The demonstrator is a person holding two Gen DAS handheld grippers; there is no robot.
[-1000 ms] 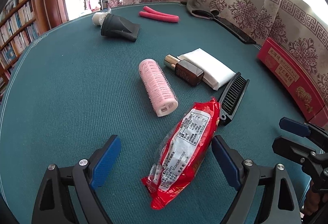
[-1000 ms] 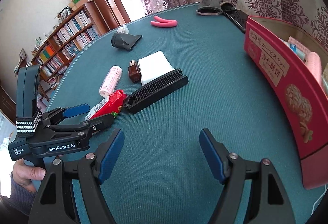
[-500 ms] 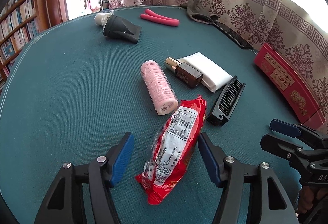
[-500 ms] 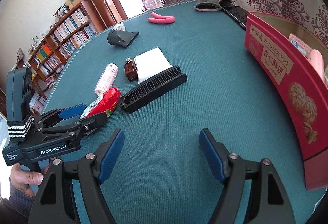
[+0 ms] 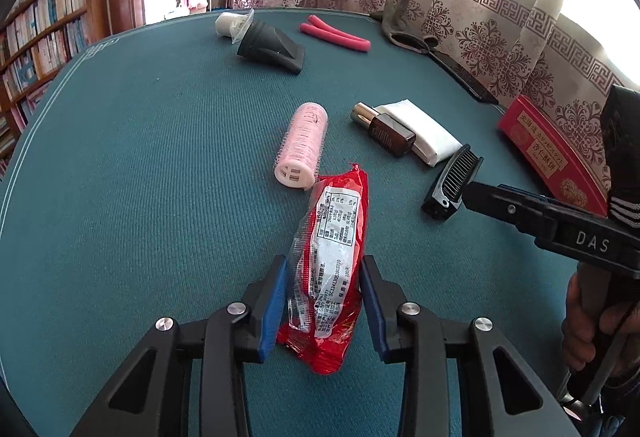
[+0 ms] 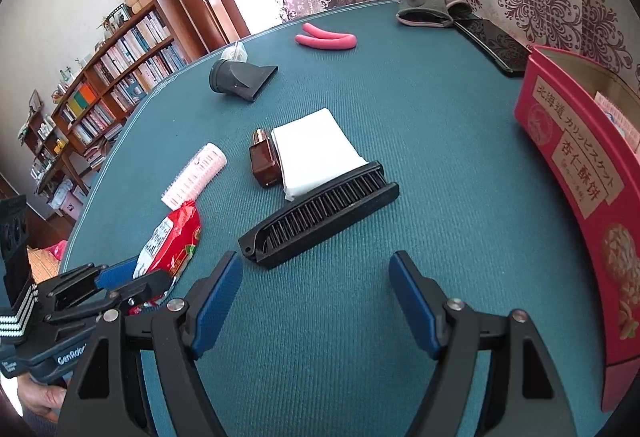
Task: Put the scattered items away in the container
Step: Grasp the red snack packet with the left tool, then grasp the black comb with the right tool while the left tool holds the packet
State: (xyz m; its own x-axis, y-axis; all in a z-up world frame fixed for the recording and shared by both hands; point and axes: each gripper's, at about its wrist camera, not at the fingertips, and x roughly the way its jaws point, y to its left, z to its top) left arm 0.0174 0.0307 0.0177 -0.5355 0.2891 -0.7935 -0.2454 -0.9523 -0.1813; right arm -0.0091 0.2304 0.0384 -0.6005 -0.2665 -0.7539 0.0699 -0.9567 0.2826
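A red snack packet [image 5: 340, 221] lies lengthwise on the green table. My left gripper [image 5: 324, 277] has its jaws closing on the packet's near half, and both blue pads touch its sides. The same packet [image 6: 172, 237] shows in the right wrist view, sticking out of the left gripper [image 6: 120, 277]. My right gripper [image 6: 316, 277] is open with nothing between its fingers, just short of a black folding comb [image 6: 320, 213]. The red box [image 6: 572, 165] stands at the right with a few items inside.
A pink hair roller [image 5: 302, 145], a brown bottle [image 5: 386, 129] and a white pack [image 5: 420, 133] lie beyond the packet. Farther back are a black dryer nozzle [image 5: 272, 49], pink foam rods [image 5: 336, 35], a grey glove [image 5: 400, 25] and a long black comb [image 5: 460, 73].
The left jaws went from wide open to closed against the snack packet, and the gripper slid forward over it. The right gripper moved forward towards the black folding comb, still open.
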